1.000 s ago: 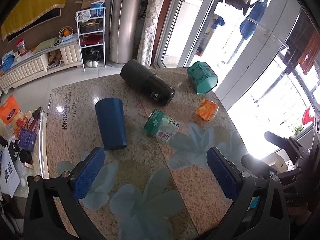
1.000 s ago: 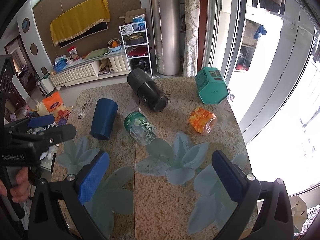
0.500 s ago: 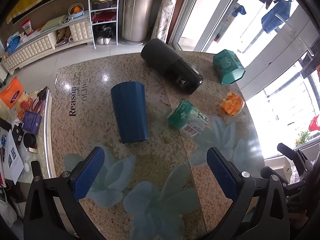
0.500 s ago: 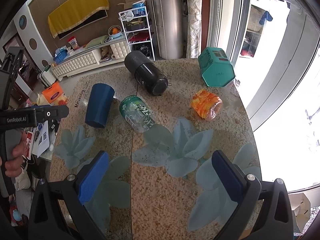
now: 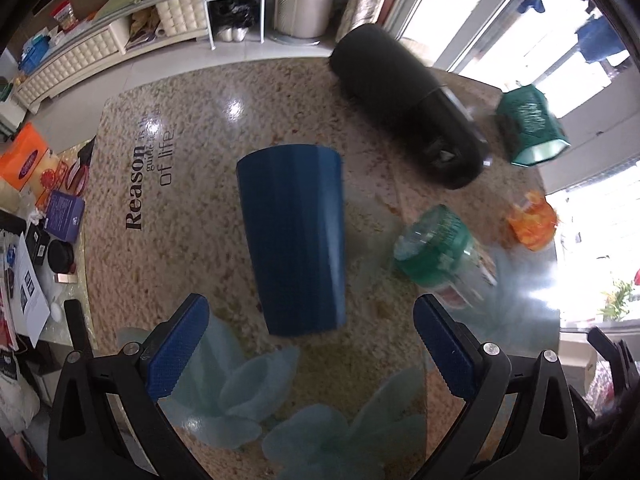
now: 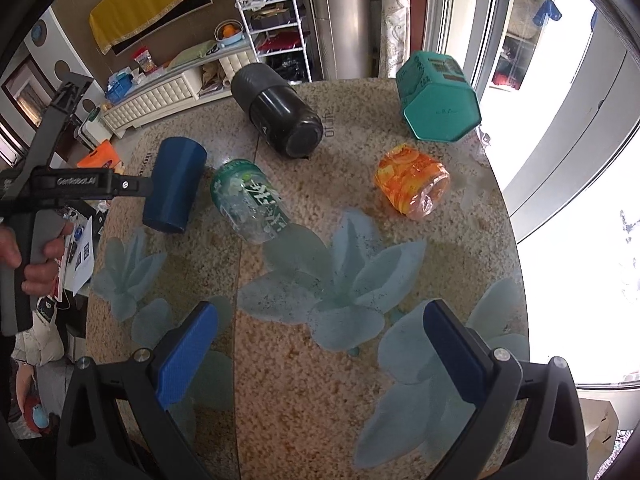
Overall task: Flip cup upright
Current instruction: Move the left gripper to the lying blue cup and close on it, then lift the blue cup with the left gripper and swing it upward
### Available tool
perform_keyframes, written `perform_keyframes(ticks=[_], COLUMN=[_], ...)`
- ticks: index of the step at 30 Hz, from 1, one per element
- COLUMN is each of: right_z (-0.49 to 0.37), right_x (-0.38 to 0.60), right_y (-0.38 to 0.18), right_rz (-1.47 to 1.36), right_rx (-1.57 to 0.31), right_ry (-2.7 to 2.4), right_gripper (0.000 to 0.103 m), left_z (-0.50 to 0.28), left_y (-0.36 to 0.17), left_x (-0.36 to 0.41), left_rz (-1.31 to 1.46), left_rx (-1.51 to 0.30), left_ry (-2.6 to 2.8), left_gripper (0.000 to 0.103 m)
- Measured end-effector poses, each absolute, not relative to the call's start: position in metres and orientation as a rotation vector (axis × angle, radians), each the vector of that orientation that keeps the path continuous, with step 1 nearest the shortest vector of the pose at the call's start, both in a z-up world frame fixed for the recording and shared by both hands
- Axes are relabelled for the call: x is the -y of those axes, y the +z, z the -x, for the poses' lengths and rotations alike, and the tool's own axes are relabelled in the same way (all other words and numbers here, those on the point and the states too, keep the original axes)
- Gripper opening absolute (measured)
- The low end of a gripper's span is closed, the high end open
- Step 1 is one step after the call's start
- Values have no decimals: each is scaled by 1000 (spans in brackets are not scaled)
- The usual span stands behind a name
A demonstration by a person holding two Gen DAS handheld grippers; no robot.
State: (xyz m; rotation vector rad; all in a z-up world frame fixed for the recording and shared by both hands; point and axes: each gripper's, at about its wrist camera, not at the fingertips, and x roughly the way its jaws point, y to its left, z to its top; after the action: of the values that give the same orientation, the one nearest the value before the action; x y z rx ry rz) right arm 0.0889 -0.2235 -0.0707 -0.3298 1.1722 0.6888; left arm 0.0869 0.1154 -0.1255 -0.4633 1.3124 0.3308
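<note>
A dark blue cup (image 5: 294, 236) lies on its side on the speckled stone table (image 5: 192, 200), its wide end toward me. My left gripper (image 5: 310, 346) is open and empty, just short of the cup's near end, with the cup lined up between its fingers. The cup also shows in the right wrist view (image 6: 174, 186) at the left. The left gripper's black body (image 6: 76, 186), held by a hand, partly covers the cup there. My right gripper (image 6: 320, 354) is open and empty over the table's near part, well clear of the cup.
Also lying on the table are a black flask (image 6: 278, 116), a green clear bottle (image 6: 250, 200), an orange packet (image 6: 412, 182) and a teal hexagonal box (image 6: 438, 98). The table's left edge (image 5: 86, 240) drops to clutter on the floor.
My left gripper has moved forward and down toward the blue cup, which now looks much larger and sits between the fingers' line. My right gripper has shifted only slightly.
</note>
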Motion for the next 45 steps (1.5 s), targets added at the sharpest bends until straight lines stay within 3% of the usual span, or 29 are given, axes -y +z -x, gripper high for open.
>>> perform_keyframes(ticks=[16,20,24,28,35,45], right_z=[-112,-114,-117,-118,-115,-107], right_x=[222,220,219,220,225,226], right_y=[-101,-102,-102,-104,-101,-91], right_rz=[371,367,359,355,343,331], right_rx=[-1269,-1274,-1272,-1279,-1276,-1251], right_ry=[721,728,724,714,697,680], right_gripper=[103,103,103,103,103,103], left_z=[-122,-134,-136,-142,-139,-109], left_y=[-202,-225,-238,-238,-241,-194], left_x=[-150,-146,-134,-124,-119,-89], left_rz=[519,543,461,445,433,425], left_rx=[-1437,-1452,-1464,-1438,-1422,-1366], left_ry=[422,404,406,378,363,335], left_gripper=[103,87,80,71,70,70])
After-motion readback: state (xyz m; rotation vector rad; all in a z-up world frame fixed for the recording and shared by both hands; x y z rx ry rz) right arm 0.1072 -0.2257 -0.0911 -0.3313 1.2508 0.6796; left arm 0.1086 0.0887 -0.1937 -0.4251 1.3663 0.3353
